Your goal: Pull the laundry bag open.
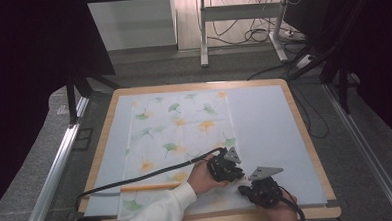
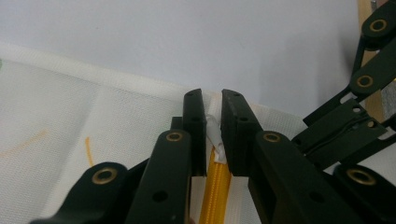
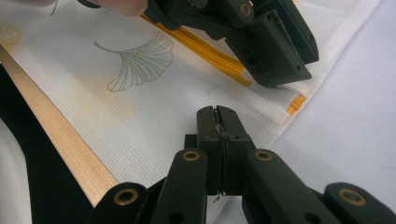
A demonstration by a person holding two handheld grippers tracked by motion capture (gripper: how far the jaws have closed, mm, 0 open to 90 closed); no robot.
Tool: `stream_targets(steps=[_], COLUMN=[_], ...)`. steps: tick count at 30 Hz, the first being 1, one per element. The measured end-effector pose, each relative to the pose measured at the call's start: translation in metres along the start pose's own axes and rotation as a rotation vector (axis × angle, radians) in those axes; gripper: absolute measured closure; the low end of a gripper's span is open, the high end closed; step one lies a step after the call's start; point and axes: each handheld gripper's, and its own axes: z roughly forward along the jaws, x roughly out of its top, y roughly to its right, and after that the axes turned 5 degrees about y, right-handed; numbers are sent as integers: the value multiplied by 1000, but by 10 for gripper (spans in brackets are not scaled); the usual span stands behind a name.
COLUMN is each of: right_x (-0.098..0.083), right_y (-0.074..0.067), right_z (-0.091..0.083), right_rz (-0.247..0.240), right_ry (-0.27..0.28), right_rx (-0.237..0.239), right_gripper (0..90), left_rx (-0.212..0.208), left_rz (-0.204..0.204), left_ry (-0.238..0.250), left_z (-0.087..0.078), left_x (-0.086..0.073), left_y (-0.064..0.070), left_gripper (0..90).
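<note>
One white cloth bag (image 1: 180, 141) lies flat on the pale blue table mat (image 1: 270, 132), reaching from the far side down to the near wooden edge (image 1: 214, 220); two grippers work at its near right corner. The bag is a fine-woven white fabric printed with ginkgo leaves in green and orange (more than a dozen, though the high view is too soft for a sure count), and one yellow zipper (image 2: 215, 186) runs along its near end.

The left gripper (image 2: 212, 126) has its jaws drawn nearly together on a small white tab (image 2: 214, 133) at the end of the zipper, probably the pull; its pads press on the tab from both sides. In the high view the left gripper (image 1: 225, 168) sits over the bag's right edge, held by a hand in a white sleeve (image 1: 158, 212).

The right gripper (image 3: 217, 122) has its jaws fully closed, pinching a thin fold of the bag's corner fabric just beside the zipper's end. In the high view the right gripper (image 1: 260, 192) rests near the table's front edge, just beside the left one.
</note>
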Motion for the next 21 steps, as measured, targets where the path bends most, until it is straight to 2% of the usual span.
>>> stream_targets(steps=[2, 12, 21], right_x=[0, 1, 6], right_y=[0, 0, 3], right_z=[0, 0, 4], right_rz=[-1, 4, -12], right_ry=[0, -2, -6], right_rx=[-2, -5, -48], right_gripper=[883, 883, 887], left_rx=[0, 4, 8], left_rz=[-20, -15, -18], left_ry=[1, 2, 6], left_z=[2, 3, 2], left_x=[0, -1, 0], left_y=[0, 0, 1], left_gripper=[819, 828, 837])
